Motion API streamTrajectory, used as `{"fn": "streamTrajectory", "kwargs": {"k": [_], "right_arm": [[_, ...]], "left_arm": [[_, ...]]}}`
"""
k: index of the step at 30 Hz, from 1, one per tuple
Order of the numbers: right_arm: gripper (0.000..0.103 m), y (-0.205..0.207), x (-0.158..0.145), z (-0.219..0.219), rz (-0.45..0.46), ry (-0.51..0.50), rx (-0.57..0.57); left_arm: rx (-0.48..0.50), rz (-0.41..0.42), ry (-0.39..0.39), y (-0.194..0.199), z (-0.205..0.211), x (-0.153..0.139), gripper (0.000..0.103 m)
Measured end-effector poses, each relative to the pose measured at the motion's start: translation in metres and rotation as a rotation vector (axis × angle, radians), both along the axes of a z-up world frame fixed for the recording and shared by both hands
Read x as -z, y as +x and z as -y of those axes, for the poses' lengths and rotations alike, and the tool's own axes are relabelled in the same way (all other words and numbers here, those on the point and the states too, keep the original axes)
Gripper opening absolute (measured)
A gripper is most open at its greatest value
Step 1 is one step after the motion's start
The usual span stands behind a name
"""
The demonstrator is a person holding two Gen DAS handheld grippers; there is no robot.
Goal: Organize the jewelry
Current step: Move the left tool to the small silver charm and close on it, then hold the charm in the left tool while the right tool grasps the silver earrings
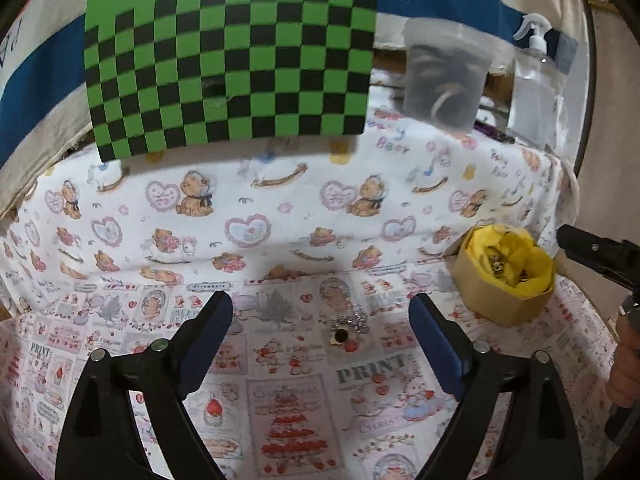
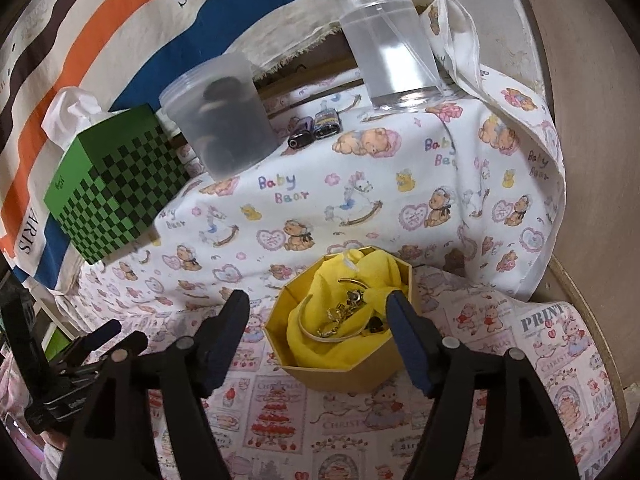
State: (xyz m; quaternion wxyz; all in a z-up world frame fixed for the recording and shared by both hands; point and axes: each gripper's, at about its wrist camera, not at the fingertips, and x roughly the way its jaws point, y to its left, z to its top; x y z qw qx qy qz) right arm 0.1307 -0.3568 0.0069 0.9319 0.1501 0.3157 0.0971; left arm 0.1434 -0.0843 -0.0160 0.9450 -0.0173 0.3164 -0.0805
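A small silver and gold jewelry piece (image 1: 347, 327) with a dark round centre lies on the patterned cloth, between and just ahead of my open left gripper (image 1: 322, 314). An octagonal cardboard box (image 2: 340, 374) lined with yellow cloth holds gold bracelets and other jewelry (image 2: 346, 312). My open right gripper (image 2: 318, 312) stands around the box's near side, empty. The box also shows in the left wrist view (image 1: 500, 296) at the right, with the right gripper (image 1: 596, 254) beyond it.
A green checkered tissue box (image 1: 232, 64) stands at the back, with a frosted plastic jar (image 1: 446, 76) and a spray bottle (image 1: 534, 80) to its right. Small batteries (image 2: 314, 128) lie near a clear bottle (image 2: 394, 40). A wooden wall (image 2: 592, 120) bounds the right.
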Motion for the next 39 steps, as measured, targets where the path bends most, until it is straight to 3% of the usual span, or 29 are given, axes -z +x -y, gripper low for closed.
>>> {"fn": "streamTrajectory", "kwargs": {"k": [4, 6, 9, 15, 19, 25, 29, 30, 39], "right_arm": [[0.071, 0.000, 0.000, -0.004, 0.000, -0.029, -0.002], [0.071, -0.002, -0.002, -0.006, 0.005, -0.043, -0.003], [0.072, -0.002, -0.003, -0.004, 0.008, -0.030, -0.006], [0.073, 0.002, 0.002, -0.003, -0.029, -0.010, -0.005], [0.073, 0.000, -0.001, -0.001, -0.016, -0.013, 0.001], [0.073, 0.000, 0.000, 0.000, -0.024, -0.014, 0.010], [0.073, -0.001, -0.001, 0.000, -0.018, -0.040, 0.021], [0.073, -0.001, -0.002, 0.000, -0.017, -0.038, 0.021], [0.073, -0.003, -0.003, -0.005, -0.015, -0.048, 0.003]], "left_arm": [[0.028, -0.135, -0.105, 0.016, -0.010, 0.011, 0.032], [0.037, -0.180, -0.139, 0.020, -0.012, 0.015, 0.026], [0.041, -0.231, -0.083, 0.028, -0.003, 0.014, 0.019], [0.011, -0.442, -0.003, 0.061, 0.017, 0.028, 0.017], [-0.010, -0.463, 0.058, 0.072, 0.030, 0.027, 0.017], [-0.031, -0.544, 0.081, 0.082, 0.039, 0.036, 0.017], [-0.040, -0.544, 0.066, 0.084, 0.040, 0.040, 0.014], [-0.040, -0.541, 0.054, 0.084, 0.040, 0.038, 0.008], [-0.041, -0.465, -0.027, 0.051, 0.005, 0.012, 0.009]]}}
